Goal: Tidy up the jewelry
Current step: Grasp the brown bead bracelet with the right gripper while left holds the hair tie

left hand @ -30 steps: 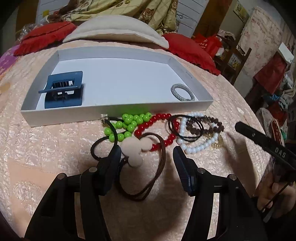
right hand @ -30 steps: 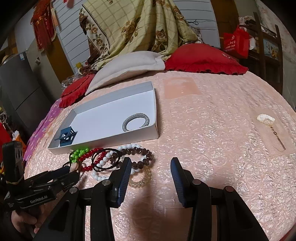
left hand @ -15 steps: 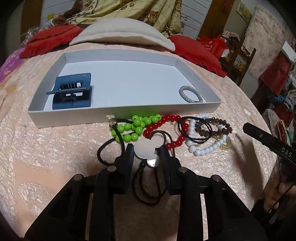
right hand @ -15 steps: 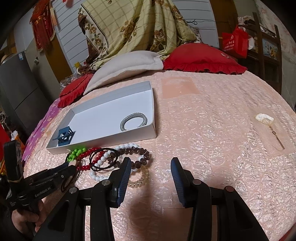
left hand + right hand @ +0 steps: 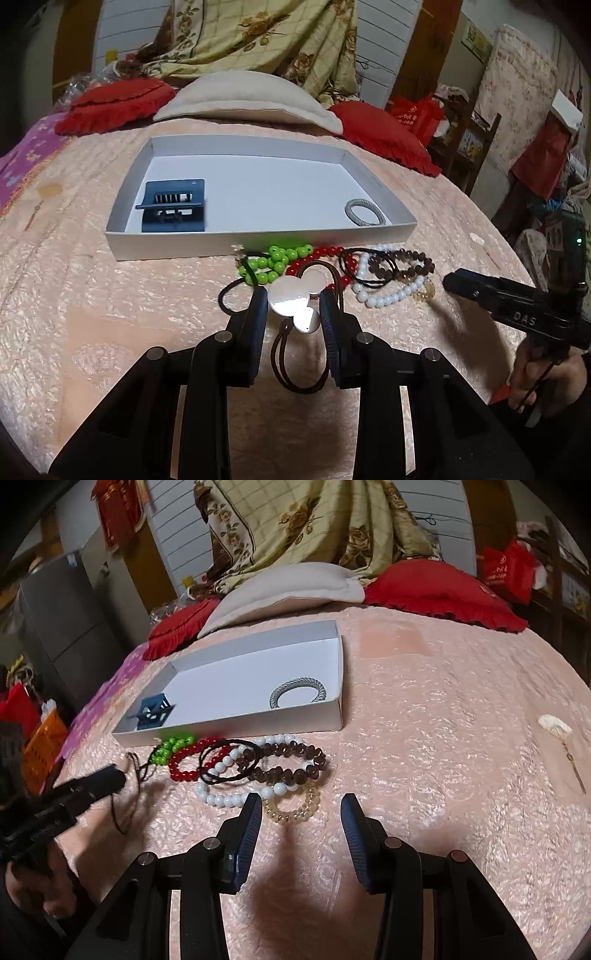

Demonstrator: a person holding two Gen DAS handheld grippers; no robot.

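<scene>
My left gripper (image 5: 293, 301) is shut on a pale mouse-head charm (image 5: 295, 301) with a brown cord loop (image 5: 299, 363) hanging below, lifted above the bedspread. Beyond it lie green beads (image 5: 275, 262), red beads (image 5: 321, 254), a white bead bracelet (image 5: 388, 295), a brown bead bracelet (image 5: 406, 260) and a black cord (image 5: 365, 267). The white tray (image 5: 258, 243) holds a blue hair clip (image 5: 173, 206) and a grey braided ring (image 5: 365, 212). My right gripper (image 5: 299, 805) is open and empty, just short of a clear amber bracelet (image 5: 295, 805) and the bead pile (image 5: 258, 764).
A beige pillow (image 5: 247, 98) and red cushions (image 5: 380, 134) lie behind the tray. A small white pendant on a pin (image 5: 556, 729) lies on the bedspread at right. An orange basket (image 5: 40, 746) stands off the bed at left. The tray (image 5: 340, 686) is near the beads.
My left gripper closed on the charm and lifted it with its cord off the bedspread. My right gripper edged slightly forward and stayed open.
</scene>
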